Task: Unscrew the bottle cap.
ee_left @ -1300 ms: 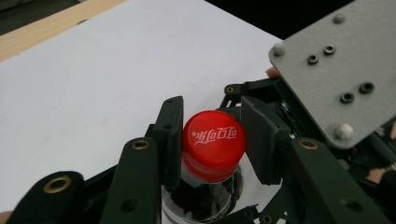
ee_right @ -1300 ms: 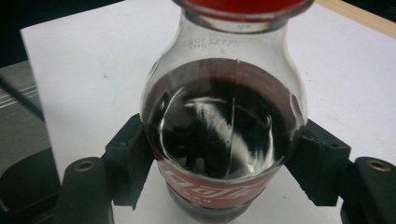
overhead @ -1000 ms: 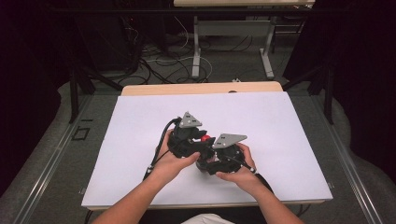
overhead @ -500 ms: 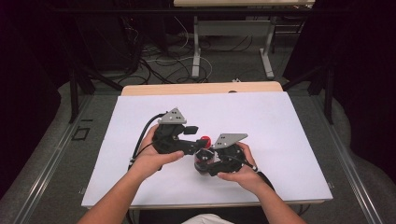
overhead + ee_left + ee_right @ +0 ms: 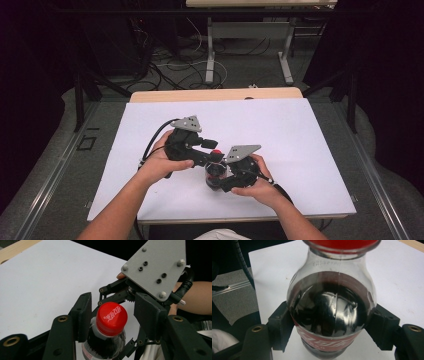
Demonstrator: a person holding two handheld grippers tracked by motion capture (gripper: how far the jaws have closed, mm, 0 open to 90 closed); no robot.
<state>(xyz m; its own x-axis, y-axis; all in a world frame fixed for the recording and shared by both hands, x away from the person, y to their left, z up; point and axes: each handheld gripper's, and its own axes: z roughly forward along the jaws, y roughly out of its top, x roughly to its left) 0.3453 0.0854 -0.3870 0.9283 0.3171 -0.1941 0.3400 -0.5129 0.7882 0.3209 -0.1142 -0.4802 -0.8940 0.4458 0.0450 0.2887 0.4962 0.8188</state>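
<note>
A small cola bottle [image 5: 332, 302] with dark liquid and a red cap [image 5: 111, 318] stands on the white sheet [image 5: 280, 130] near the table's front. My right gripper [image 5: 332, 326] is shut on the bottle's body, one pad on each side; in the high view it [image 5: 216, 179] sits under its grey plate [image 5: 242, 150]. My left gripper [image 5: 115, 307] reaches in from the left with the cap between its jaws. The jaws have just been closing. A small gap shows on each side of the cap, so the left gripper [image 5: 209, 151] is open.
A wooden table edge [image 5: 215, 94] runs along the back of the sheet. Beyond it lie floor cables [image 5: 170, 65] and the legs of another table [image 5: 210, 55]. Both forearms come in over the front edge [image 5: 240, 217].
The left gripper drew left away from the right gripper, its jaws spread off the cap, and it now sits around the cap again. The right gripper and the bottle stayed put.
</note>
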